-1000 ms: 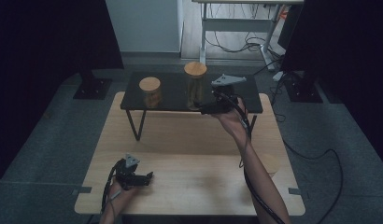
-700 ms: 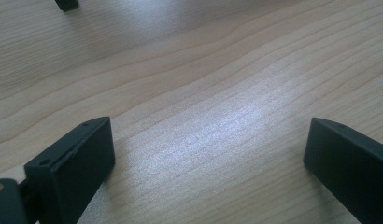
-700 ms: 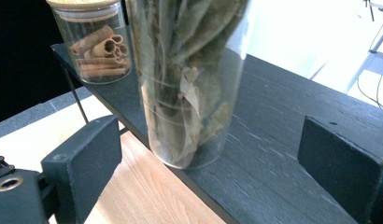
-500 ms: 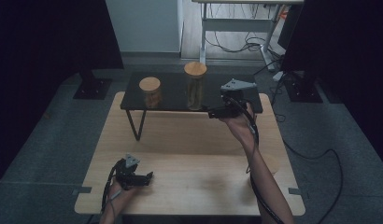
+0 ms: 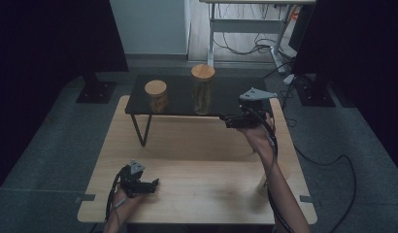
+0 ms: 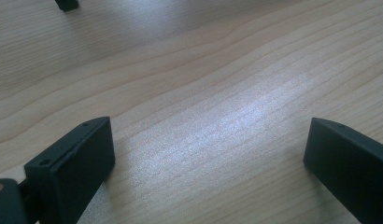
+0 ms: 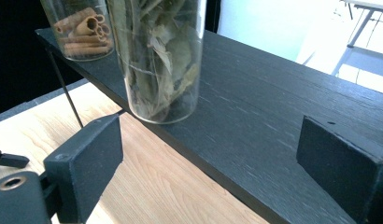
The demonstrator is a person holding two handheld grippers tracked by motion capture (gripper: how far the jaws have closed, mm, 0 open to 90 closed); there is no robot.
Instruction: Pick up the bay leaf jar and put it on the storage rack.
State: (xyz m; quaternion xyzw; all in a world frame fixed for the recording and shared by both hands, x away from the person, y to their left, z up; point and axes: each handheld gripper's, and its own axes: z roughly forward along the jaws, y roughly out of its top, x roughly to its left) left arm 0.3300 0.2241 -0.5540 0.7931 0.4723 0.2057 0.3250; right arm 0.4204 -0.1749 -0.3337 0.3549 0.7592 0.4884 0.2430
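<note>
**Leaf jar left on the shelf, right claw beside it**

Leaf jar stood upright near the front edge of the black shelf in the high view, its wooden lid on. A shorter jar sat well apart to its left on the same shelf. The right claw hung level at the shelf's front edge, just right of the leaf jar and not touching it. The left claw rested low on the worktop, near the person's side, far from both jars. Bare wood lay between the two hands, so there was ample room to move.

From the left claw view, the left claw stood apart over plain wood, with nothing between its jaws.

From the right claw view, the right claw was wide but had just been closing a little, with nothing held; only the shelf's edge lay between the jaws. The leaf jar rose ahead and left, its base close to the rim, and the shorter jar held cinnamon sticks.

The likely trouble: a sideways sweep could clip the tall glass and tip it off the near rim, since it sat so close to the edge. A low jaw might also catch the shelf's lip.
</note>
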